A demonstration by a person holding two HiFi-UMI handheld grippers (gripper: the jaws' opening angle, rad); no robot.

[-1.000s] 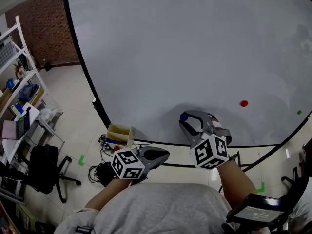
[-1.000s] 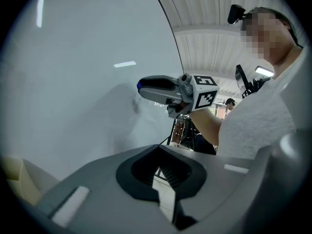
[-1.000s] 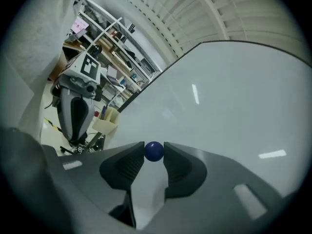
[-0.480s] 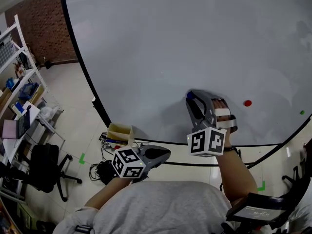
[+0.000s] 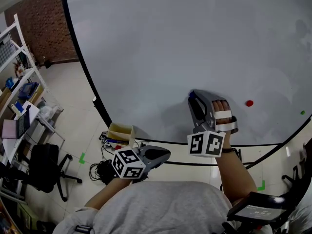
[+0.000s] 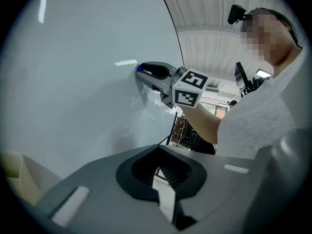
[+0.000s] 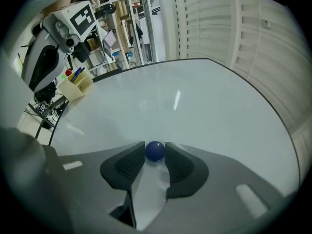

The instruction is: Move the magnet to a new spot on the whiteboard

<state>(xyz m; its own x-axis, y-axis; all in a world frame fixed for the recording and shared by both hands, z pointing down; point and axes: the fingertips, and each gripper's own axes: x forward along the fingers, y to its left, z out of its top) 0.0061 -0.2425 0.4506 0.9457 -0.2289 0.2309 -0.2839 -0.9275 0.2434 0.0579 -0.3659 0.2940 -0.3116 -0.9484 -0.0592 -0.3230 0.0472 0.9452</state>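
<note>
The whiteboard point(image 5: 185, 43) fills most of the head view, with its black frame curving along the left and lower edges.

**Right gripper.** The right gripper point(image 5: 191, 96) is held with its jaw tips against the lower middle area of the board surface. The blue magnet point(image 7: 155, 150), a small round piece, sits between the two jaw tips. In the right gripper view both pads touch its sides, and the jaws are closing on it. The magnet lies at the board surface, though no view shows clearly whether it rests on the board. The person's right hand point(image 5: 222, 112) wraps the gripper's handle, and the marker cube point(image 5: 205, 144) faces the head camera.

**Left gripper.** The left gripper point(image 5: 167, 153) is held below the bottom edge of the board, apart from the surface, and points toward the right gripper. In the left gripper view its jaws meet at the tips with nothing between them.

**Other items on the board.** A red magnet point(image 5: 249, 103) sits to the right of the right gripper, near it but not touching. A green magnet point(image 5: 302, 112) sits farther right, close to the frame.

**Surroundings.** A beige holder point(image 5: 120, 133) containing pens stands at the lower left of the board, just beside the frame. A white shelf unit point(image 5: 19, 82) and a black office chair point(image 5: 46, 172) stand on the tiled floor to the left, well apart from the board.
</note>
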